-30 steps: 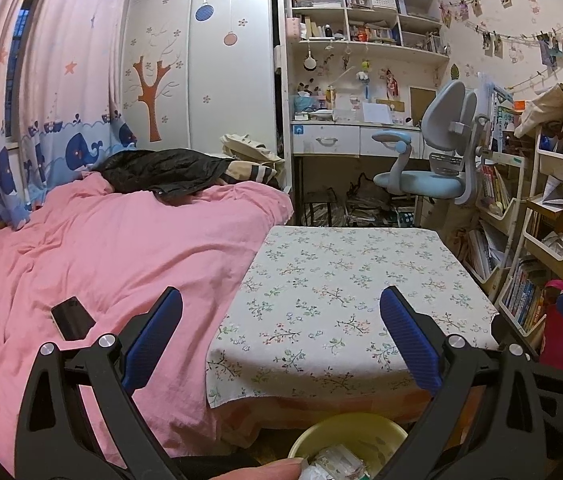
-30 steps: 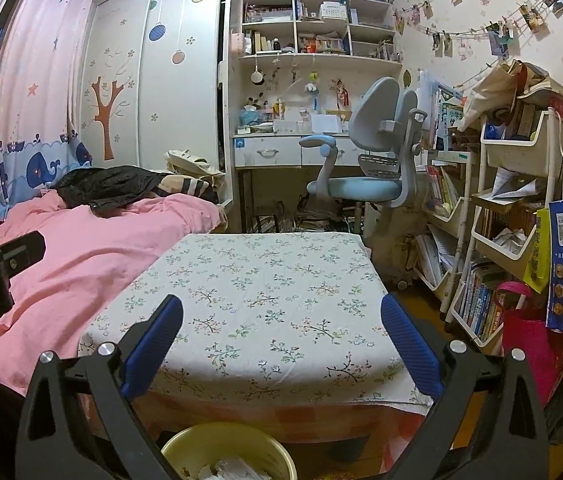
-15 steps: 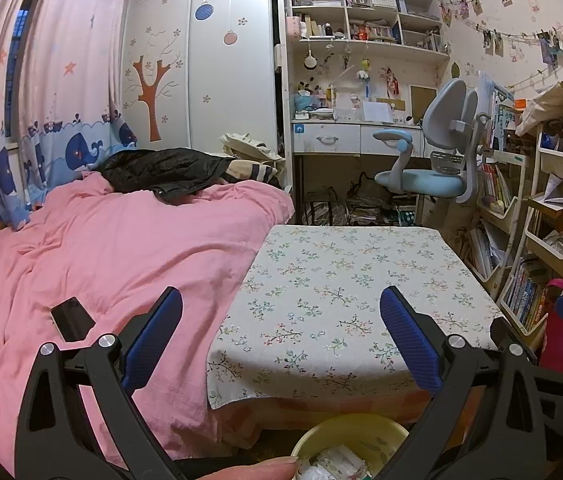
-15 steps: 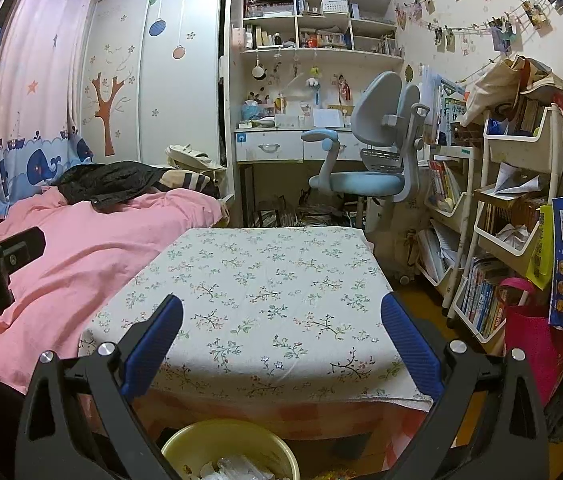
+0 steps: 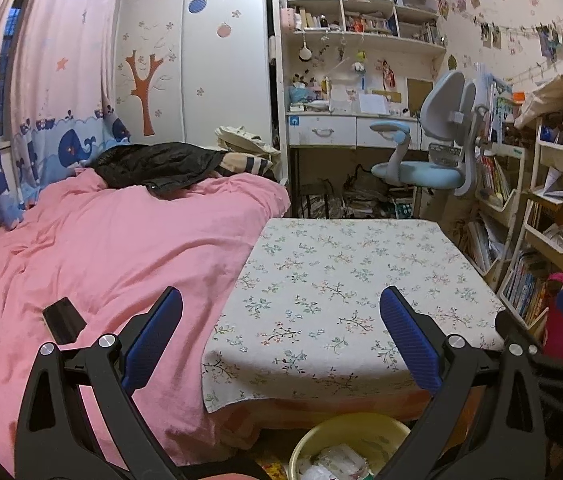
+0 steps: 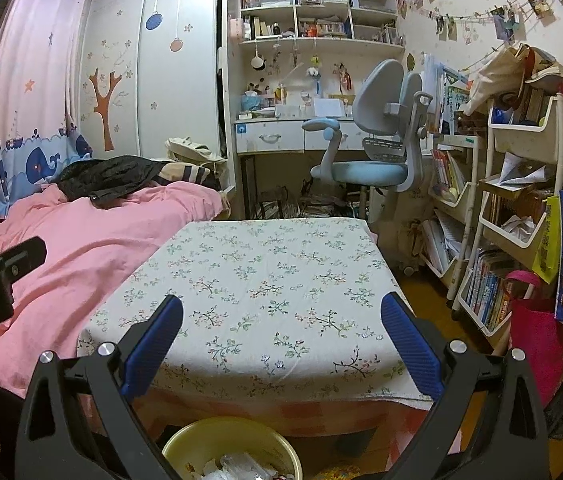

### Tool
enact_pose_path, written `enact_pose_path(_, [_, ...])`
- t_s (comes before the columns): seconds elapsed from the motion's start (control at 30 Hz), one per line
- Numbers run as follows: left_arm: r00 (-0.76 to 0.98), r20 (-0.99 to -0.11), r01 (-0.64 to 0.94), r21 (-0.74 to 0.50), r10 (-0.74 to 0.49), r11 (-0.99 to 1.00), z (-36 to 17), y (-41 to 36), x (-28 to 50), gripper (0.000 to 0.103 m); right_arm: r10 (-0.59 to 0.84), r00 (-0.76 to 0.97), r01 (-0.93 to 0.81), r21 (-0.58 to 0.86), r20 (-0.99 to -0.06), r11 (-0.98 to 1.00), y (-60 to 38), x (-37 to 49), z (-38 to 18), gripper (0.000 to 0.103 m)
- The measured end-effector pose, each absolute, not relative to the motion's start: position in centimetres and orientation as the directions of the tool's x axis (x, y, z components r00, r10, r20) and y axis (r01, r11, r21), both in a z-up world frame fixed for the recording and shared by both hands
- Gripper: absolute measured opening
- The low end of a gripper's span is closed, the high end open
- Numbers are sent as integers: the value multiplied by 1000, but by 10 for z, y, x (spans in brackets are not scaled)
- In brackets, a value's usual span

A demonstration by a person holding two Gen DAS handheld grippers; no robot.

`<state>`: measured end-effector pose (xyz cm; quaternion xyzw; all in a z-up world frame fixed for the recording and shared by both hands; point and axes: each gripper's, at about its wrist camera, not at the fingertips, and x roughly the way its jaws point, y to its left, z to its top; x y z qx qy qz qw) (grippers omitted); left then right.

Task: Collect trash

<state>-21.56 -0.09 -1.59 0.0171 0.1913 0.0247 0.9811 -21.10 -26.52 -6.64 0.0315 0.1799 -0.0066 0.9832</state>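
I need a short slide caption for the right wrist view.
Open right gripper above yellow bin of trash, facing floral-clothed table.

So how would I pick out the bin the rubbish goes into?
Find the low table with the floral cloth beside the pink bed. On the floor at its near edge stands a round pale yellow bin, the only container holding crumpled wrappers.

The counter (image 6: pixel 265 280) stood right of the bed (image 6: pixel 81 248), the bin (image 6: pixel 233 446) before it, and the chair (image 6: pixel 369 152) behind.

Pink bed (image 5: pixel 101 248) beside floral-clothed table (image 5: pixel 341 280).
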Motion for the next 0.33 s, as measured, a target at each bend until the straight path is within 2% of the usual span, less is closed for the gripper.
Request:
enact_pose_path(0.2, [892, -451, -27, 35, 40, 999, -19, 3, -166, 96, 17, 894, 6, 50, -448, 999, -275, -161, -67, 95])
enact_pose_path(0.33, [892, -450, -33, 41, 48, 999, -23, 3, -133, 96, 28, 840, -19, 23, -542, 1000, -281, -110, -75, 95])
